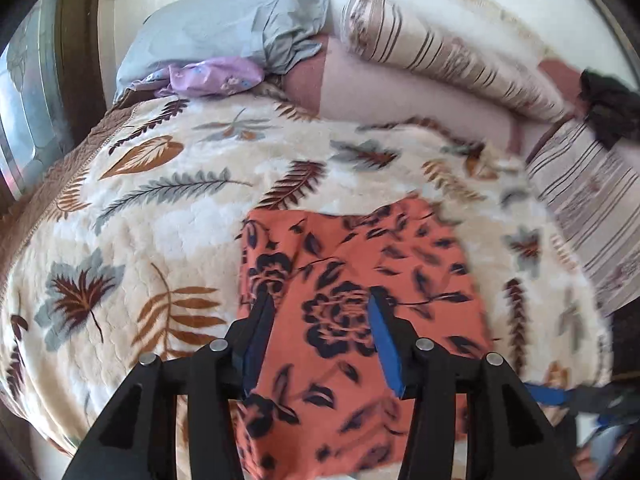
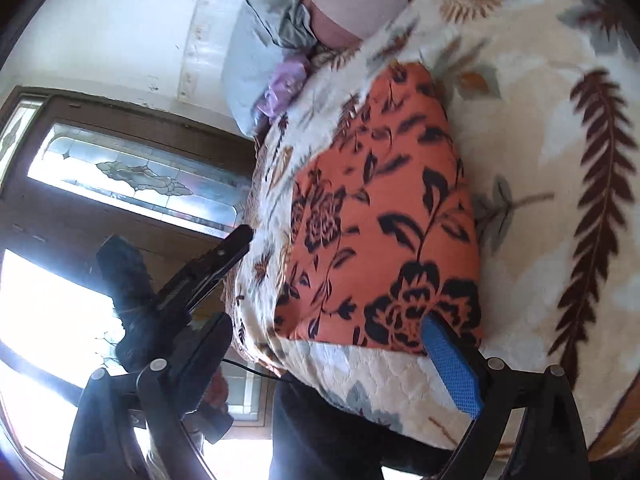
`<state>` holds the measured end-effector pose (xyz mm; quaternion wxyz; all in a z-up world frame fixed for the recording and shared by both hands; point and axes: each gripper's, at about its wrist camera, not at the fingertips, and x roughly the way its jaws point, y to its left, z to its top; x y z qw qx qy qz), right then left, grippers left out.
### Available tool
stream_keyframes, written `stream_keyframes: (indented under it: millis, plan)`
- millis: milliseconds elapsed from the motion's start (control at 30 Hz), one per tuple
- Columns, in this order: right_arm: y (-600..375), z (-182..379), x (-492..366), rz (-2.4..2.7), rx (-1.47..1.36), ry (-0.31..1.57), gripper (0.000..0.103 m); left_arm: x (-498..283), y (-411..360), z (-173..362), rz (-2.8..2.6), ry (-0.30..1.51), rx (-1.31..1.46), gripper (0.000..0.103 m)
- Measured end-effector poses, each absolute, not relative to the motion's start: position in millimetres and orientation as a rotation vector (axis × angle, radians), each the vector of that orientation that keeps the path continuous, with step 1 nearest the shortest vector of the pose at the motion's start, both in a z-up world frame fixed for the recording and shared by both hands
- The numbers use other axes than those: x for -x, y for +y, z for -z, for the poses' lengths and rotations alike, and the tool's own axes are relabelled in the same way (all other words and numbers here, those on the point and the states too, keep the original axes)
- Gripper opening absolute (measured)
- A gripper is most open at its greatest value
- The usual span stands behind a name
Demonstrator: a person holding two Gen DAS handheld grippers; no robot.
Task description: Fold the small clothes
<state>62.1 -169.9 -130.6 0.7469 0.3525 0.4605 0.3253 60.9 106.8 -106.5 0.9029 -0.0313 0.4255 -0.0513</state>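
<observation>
An orange garment with a dark floral print (image 1: 352, 320) lies folded flat on the leaf-patterned blanket (image 1: 132, 240). My left gripper (image 1: 320, 304) is open just above it, fingers straddling its middle, holding nothing. In the right wrist view the same garment (image 2: 384, 232) lies on the blanket (image 2: 560, 160). My right gripper (image 2: 332, 324) is open wide at the garment's near edge, its blue pad (image 2: 452, 364) by the near corner, holding nothing. The left gripper (image 2: 208, 268) shows there at the left, off the bed's side.
A grey pillow (image 1: 224, 28) and a purple cloth (image 1: 216, 76) lie at the head of the bed. A striped rolled quilt (image 1: 440, 56) and a dark cloth (image 1: 608, 104) sit at the back right. A window with patterned glass (image 2: 132, 176) is beside the bed.
</observation>
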Motion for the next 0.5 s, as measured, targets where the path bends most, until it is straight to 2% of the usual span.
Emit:
stream_keyframes:
  millis: [100,167,367,467,500]
  plan:
    - [-193,137,-77,-0.641,-0.853,0.994,0.097,-84,116,156,0.04,1.07,0.073,0.051]
    - [-208,143,-89,-0.599,-0.896,0.986,0.097,-79,128,167,0.055,1.047,0.143,0.06]
    - [-210,145,-135,-0.561,-0.927,0.989,0.097,-76,138,171,0.076,1.067,0.178,0.065]
    - [-181,172,-164,-0.536,-0.849,1.141,0.095,-75,136,172,0.068,1.06,0.169,0.066]
    - [-169,179,-168,-0.538,-0.806,1.183,0.07,-75,135,171,0.067,1.058,0.166,0.066]
